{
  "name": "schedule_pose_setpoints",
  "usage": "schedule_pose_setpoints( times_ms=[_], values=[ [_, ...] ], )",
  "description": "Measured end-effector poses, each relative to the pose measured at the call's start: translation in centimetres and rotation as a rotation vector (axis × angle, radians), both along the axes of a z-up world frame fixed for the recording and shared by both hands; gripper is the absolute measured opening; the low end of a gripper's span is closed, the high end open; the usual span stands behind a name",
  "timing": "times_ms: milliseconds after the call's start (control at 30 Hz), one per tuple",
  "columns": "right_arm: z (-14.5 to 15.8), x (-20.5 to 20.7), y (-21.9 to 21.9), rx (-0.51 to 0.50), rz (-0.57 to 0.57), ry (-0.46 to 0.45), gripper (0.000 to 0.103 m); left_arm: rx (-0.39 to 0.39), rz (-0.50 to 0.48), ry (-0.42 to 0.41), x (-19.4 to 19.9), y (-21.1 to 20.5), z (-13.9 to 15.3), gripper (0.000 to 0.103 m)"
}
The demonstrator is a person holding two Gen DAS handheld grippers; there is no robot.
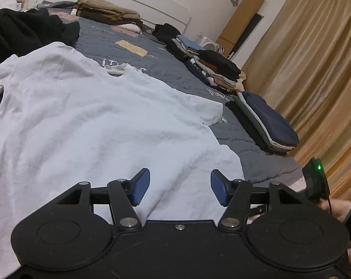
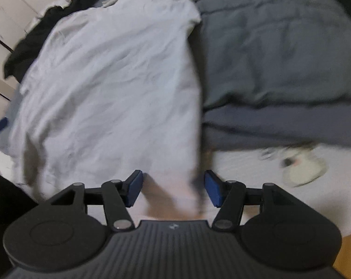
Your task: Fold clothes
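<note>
A white T-shirt (image 1: 87, 121) lies spread flat on the grey-blue bedspread (image 1: 166, 74), collar far from me, hem near me. My left gripper (image 1: 180, 187) is open and empty, just over the shirt's hem near its right corner. In the right wrist view the same shirt (image 2: 115, 88) fills the left half, blurred. My right gripper (image 2: 174, 189) is open and empty, its jaws either side of the shirt's lower right hem corner. The right gripper's body with a green light (image 1: 317, 179) shows at the right edge of the left wrist view.
Stacks of folded clothes (image 1: 266, 121) line the bed's right side, more (image 1: 217, 69) behind them. A black garment pile (image 1: 24, 32) lies at the far left. Folded tan clothes (image 1: 108, 11) sit by the headboard. Beige curtains (image 1: 314, 69) hang right. A white slipper (image 2: 303, 167) lies below the bed.
</note>
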State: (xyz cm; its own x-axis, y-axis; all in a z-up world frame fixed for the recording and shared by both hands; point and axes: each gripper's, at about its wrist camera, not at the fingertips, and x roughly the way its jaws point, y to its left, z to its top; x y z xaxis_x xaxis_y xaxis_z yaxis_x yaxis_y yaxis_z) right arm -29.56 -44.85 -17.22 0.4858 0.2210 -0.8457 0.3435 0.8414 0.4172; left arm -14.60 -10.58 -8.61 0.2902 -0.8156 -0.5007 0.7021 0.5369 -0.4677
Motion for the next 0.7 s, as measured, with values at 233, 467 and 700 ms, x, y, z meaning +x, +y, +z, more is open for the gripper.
schedule_pose_setpoints(
  times_ms=[233,467,700],
  values=[
    [4.8,-3.2,-1.8,0.108,-0.084,-0.111,0.002,-0.023,0.047,0.016,1.0,0.7,0.3,0.057],
    [8.8,-5.1,-4.3,0.066,-0.115,-0.087,0.002,-0.036,0.11,0.032,2.4,1.6,0.8,0.057],
    [5.1,-2.6,-3.4,-0.192,-0.08,0.176,0.007,0.002,0.13,-0.013,2.1,2.1,1.0,0.061]
  ],
)
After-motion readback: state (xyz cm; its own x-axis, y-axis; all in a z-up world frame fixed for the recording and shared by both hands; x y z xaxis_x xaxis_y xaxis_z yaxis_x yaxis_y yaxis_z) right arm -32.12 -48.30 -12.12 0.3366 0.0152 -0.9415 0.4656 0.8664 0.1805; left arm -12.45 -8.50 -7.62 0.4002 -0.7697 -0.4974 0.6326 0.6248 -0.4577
